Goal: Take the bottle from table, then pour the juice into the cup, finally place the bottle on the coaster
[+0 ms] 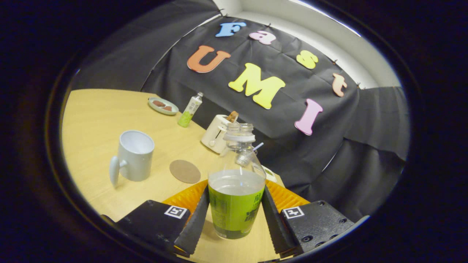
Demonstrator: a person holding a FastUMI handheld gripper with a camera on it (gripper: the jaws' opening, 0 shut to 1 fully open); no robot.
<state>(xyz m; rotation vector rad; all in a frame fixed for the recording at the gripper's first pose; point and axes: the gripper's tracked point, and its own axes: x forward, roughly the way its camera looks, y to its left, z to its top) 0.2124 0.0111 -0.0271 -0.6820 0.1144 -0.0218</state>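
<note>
A clear, uncapped bottle (236,204) with a green label and pale liquid up to its shoulder stands upright between my fingers. My gripper (235,199) is shut on the bottle, one finger pressing each side of the label. The bottle's base hangs close over the wooden table (95,117); whether it touches I cannot tell. A pale mug (134,155) stands ahead to the left, its handle toward the near left and its mouth open upward. A round brown coaster (184,171) lies flat between the mug and the bottle, just beyond my left finger.
A cream toaster (216,137) with a slice of bread stands behind the bottle near the table's far edge. Farther back are a small bottle (190,109) with a green label and a plate (163,106) with brown pieces. The table ends just right of the bottle.
</note>
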